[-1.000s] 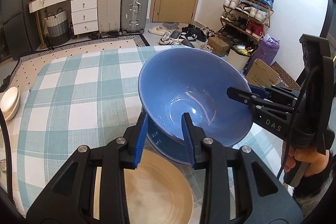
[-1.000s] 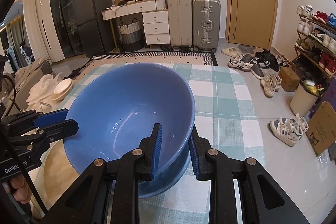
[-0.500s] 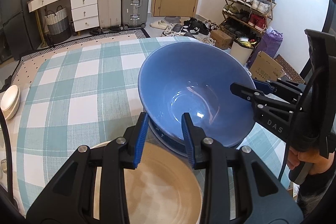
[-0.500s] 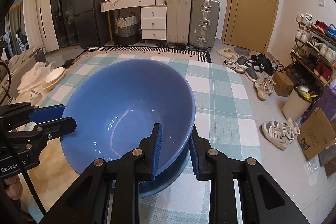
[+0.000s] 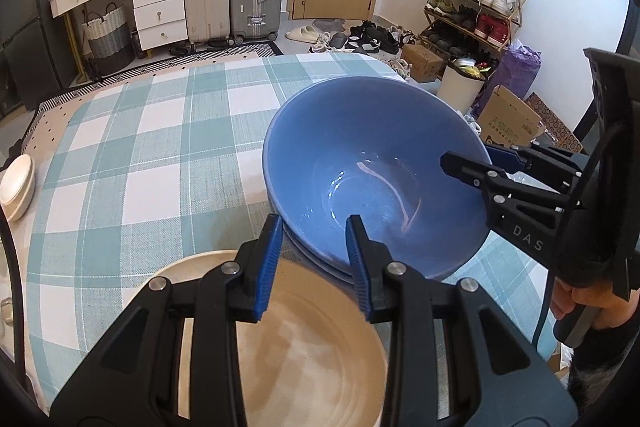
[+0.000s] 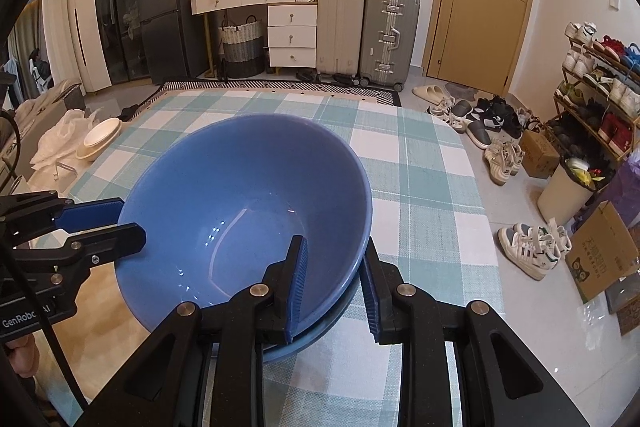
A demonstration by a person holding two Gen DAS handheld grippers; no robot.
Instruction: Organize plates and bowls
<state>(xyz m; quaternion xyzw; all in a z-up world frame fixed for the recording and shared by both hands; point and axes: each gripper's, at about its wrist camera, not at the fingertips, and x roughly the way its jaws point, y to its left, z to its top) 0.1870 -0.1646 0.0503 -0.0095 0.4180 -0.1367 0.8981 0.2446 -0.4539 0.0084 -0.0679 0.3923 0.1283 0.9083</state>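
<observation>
While straddled by both claws, blue bowl (image 5: 372, 163) — rim between fingers

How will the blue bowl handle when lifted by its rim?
Probably rigid and breakable: the blue bowl looks like glazed ceramic. Its glossy, sloping wall may slip in the left tool or right tool.
</observation>
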